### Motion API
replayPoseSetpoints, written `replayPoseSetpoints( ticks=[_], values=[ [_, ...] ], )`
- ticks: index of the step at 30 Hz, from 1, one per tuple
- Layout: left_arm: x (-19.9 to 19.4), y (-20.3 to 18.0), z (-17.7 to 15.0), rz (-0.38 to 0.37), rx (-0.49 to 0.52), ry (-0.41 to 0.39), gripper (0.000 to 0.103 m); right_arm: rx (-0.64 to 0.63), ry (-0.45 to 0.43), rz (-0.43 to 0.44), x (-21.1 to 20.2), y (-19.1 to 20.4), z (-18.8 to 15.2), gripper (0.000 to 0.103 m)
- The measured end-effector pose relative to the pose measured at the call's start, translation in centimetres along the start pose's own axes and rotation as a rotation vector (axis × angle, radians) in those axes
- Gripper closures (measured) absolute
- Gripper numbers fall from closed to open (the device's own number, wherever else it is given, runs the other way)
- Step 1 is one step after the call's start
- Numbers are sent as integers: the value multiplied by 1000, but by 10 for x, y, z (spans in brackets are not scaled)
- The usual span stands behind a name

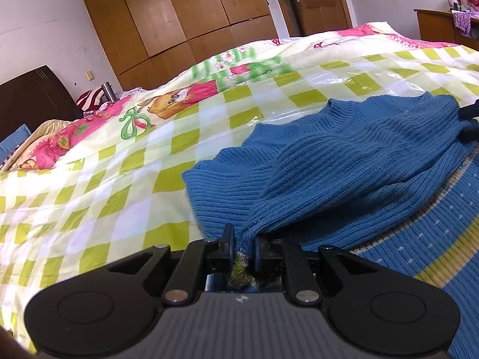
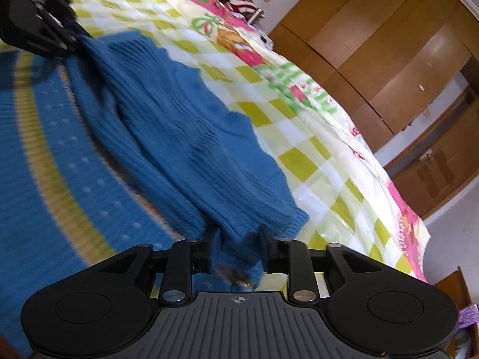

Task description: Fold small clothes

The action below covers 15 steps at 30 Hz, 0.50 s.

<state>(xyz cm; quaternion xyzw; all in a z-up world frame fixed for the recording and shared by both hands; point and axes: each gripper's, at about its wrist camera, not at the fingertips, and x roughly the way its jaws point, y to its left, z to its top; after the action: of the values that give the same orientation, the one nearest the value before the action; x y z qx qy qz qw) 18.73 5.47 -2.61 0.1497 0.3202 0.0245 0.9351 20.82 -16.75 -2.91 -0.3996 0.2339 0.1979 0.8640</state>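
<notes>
The blue knitted sweater point(image 1: 344, 161) lies on the checked bedsheet point(image 1: 119, 173). The left gripper point(image 1: 242, 239) pinches one edge of it, and the right gripper point(image 2: 239, 239) pinches another edge.

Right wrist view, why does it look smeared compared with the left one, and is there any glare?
Right wrist view: motion blur smears the striped sweater and the bedspread; the claw body stays crisp. Left wrist view: sharp knit ribs on the sweater, with window glare on the clear plastic sheet. Both bend straight lines, fisheye style.
</notes>
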Motion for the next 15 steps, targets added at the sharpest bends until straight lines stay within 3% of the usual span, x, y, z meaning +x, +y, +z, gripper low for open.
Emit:
replayPoseSetpoints(
  ticks=[1, 2, 5, 11, 15],
  values=[
    [-1, 1, 1, -2, -1, -2, 73, 26, 16, 0, 4, -5, 1, 86],
    [-1, 3, 2, -4, -2, -4, 73, 58, 23, 11, 4, -11, 3, 97],
    [-4, 3, 3, -10, -1, -14, 75, 141, 18, 28, -3, -30, 6, 102],
    [-22, 1, 0, -32, 16, -54, 78, 171, -22, -11, -21, -43, 10, 103],
    [-19, -8, -18, -46, 115, -8, 78, 176, 2, 1, -29, -39, -4, 103]
  ],
)
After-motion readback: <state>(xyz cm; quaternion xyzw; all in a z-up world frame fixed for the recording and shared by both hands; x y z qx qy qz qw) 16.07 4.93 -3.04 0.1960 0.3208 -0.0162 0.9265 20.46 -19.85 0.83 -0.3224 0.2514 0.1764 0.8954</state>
